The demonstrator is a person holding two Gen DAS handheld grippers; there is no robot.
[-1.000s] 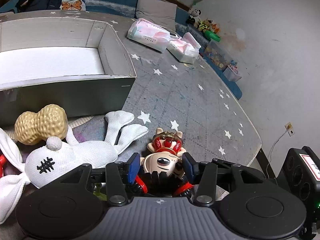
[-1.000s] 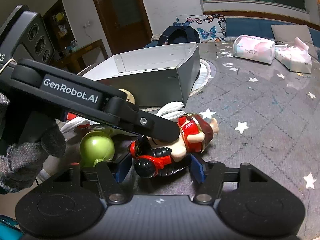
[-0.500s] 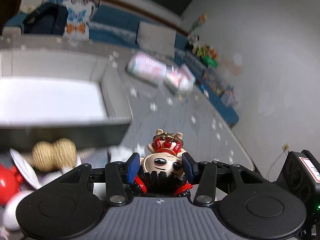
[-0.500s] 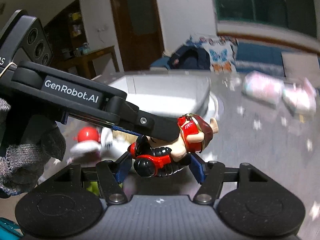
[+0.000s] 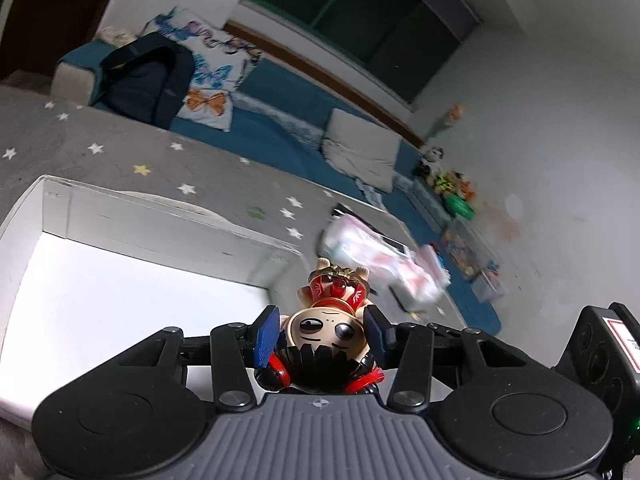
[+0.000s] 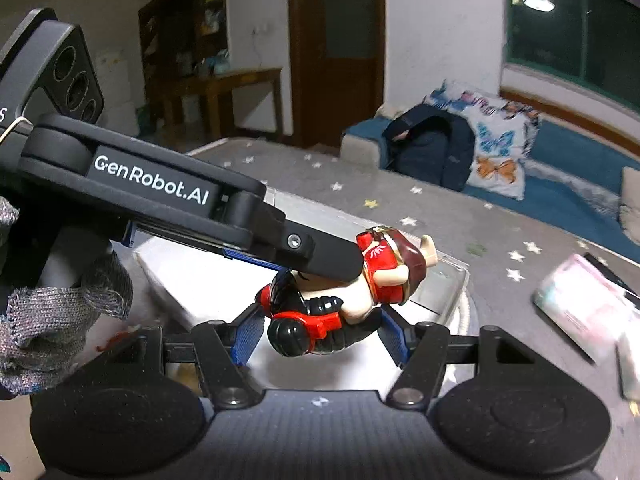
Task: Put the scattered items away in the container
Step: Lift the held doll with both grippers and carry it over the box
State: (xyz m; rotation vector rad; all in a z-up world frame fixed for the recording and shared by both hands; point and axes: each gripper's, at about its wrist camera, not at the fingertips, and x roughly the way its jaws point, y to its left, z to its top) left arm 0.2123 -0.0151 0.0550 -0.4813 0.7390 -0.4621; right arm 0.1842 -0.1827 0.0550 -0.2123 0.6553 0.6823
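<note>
The figurine (image 5: 326, 320) is held clamped in the left gripper (image 5: 322, 334) above the white container (image 5: 160, 224), whose visible floor is bare, while the right gripper (image 6: 320, 334) is seen apart and unloaded, so release is judged outstanding.

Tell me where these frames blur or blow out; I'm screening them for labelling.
Left wrist view: the figurine in the left tongs is sharp, the tissue packs smear, and the white box floor blows out. Right wrist view: tissue pack smeared, ceiling lamp glares in the window.
</note>
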